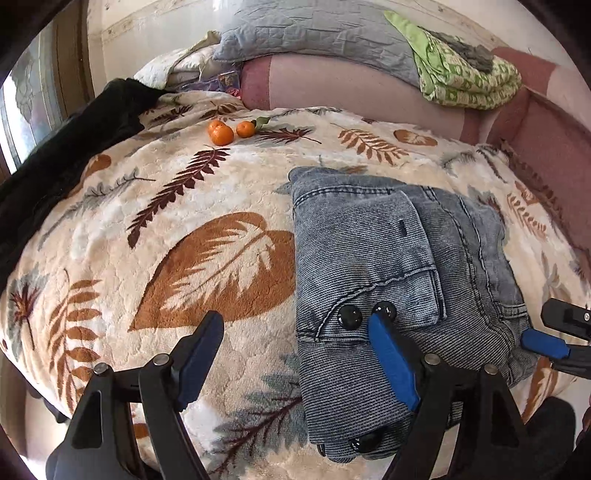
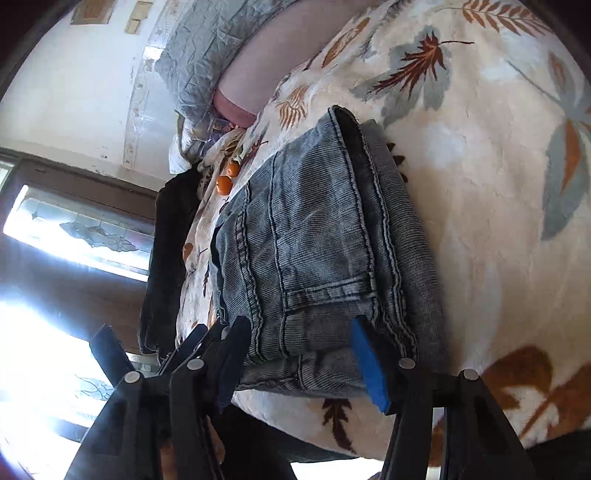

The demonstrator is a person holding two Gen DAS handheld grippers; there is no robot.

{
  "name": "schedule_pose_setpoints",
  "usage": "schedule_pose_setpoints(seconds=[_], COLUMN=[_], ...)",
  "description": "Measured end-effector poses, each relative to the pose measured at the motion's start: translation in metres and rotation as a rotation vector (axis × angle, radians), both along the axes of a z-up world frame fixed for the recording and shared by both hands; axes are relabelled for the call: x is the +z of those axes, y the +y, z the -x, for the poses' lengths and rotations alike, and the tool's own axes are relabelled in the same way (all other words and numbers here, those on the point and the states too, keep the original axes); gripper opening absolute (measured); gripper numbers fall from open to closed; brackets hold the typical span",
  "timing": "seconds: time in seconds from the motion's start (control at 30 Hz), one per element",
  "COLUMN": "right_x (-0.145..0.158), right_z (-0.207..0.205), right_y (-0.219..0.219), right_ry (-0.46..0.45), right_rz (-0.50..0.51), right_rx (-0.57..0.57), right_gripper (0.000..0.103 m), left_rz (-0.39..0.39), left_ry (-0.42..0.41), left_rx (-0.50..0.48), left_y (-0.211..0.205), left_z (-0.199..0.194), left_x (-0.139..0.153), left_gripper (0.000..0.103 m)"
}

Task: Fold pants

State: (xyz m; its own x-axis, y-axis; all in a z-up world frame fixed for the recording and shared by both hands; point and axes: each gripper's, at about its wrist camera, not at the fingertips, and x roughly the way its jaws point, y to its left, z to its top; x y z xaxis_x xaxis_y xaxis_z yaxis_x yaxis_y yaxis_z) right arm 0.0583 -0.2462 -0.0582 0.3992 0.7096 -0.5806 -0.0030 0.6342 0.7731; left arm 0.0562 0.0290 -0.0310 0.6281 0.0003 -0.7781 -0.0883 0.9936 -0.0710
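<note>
We see the pants [image 1: 388, 266] folded in a neat pile on the leafy blanket [image 1: 155, 236] on the bed. Our left gripper [image 1: 295, 336] has its jaws wide, one finger over the pants. Our right gripper [image 2: 299, 354] is wide too, at the pile's near edge. Two oranges [image 1: 229, 131] sit at 11 o'clock.

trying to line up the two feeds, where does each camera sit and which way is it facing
Left wrist: sits on the left gripper, looking across the leaf blanket toward the pillows; its open fingers show, the right gripper at the right edge.
Right wrist: sits on the right gripper, rolled sideways, looking along the folded jeans toward the window; its open fingers straddle the jeans' near edge.
Shared: jeans, blanket, tangerines, grey pillow.
</note>
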Motion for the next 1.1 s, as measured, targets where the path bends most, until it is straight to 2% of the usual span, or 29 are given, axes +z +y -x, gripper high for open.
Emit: schedule_pose_setpoints(seconds=[0.07, 0.17, 0.3, 0.4, 0.5, 0.53, 0.6, 0.67, 0.8, 0.87, 0.9, 0.93, 0.97, 1.03, 1.1], right_x=[0.013, 0.006, -0.014, -0.023, -0.023, -0.026, -0.041, -0.043, -0.037, -0.034, -0.031, -0.027, -0.024, -0.021, -0.006], right_z=[0.005, 0.012, 0.013, 0.009, 0.004, 0.0, -0.003, -0.002, 0.002, 0.0, -0.003, -0.006, -0.008, -0.007, -0.003], right_y=[0.003, 0.011, 0.024, 0.017, 0.011, 0.011, 0.008, 0.004, 0.005, 0.007, 0.011, 0.014, 0.017, 0.018, 0.02], right_ry=[-0.021, 0.043, 0.123, 0.145, 0.161, 0.188, 0.237, 0.251, 0.243, 0.241, 0.232, 0.217, 0.202, 0.174, 0.106], right_rz=[-0.024, -0.171, -0.195, -0.255, -0.263, -0.239, -0.273, -0.297, -0.257, -0.222, -0.182, -0.125, -0.079, -0.034, 0.029], right_rx=[0.004, -0.001, -0.035, -0.122, -0.202, -0.215, -0.246, -0.27, -0.275, -0.274, -0.262, -0.247, -0.239, -0.226, -0.209], right_gripper=[0.061, 0.062, 0.062, 0.062, 0.062, 0.062, 0.062, 0.061, 0.062, 0.06, 0.058, 0.048, 0.033, 0.014, 0.01], left_rz=[0.057, 0.107, 0.125, 0.107, 0.078, 0.072, 0.048, 0.036, 0.028, 0.008, 0.004, -0.011, -0.022, -0.026, -0.007], left_ry=[-0.002, -0.034, -0.071, -0.112, -0.166, -0.179, -0.198, -0.191, -0.179, -0.15, -0.135, -0.132, -0.141, -0.143, -0.137], left_rx=[0.002, 0.006, 0.003, 0.009, 0.031, 0.038, 0.057, 0.06, 0.067, 0.049, 0.033, 0.033, 0.033, 0.027, 0.029], left_y=[0.007, 0.011, 0.012, 0.013, 0.014, 0.014, 0.014, 0.014, 0.014, 0.009, 0.006, 0.003, 0.002, 0.002, 0.004], left_z=[-0.002, 0.004, 0.01, 0.015, 0.02, 0.021, 0.022, 0.02, 0.018, 0.015, 0.014, 0.014, 0.014, 0.015, 0.015], left_x=[-0.004, -0.008, -0.008, -0.003, 0.005, 0.007, 0.009, 0.008, 0.003, -0.003, -0.006, -0.008, -0.008, -0.007, -0.008], left_gripper=[0.081, 0.081, 0.081, 0.081, 0.081, 0.081, 0.081, 0.081, 0.082, 0.087, 0.087, 0.087, 0.087, 0.087, 0.087])
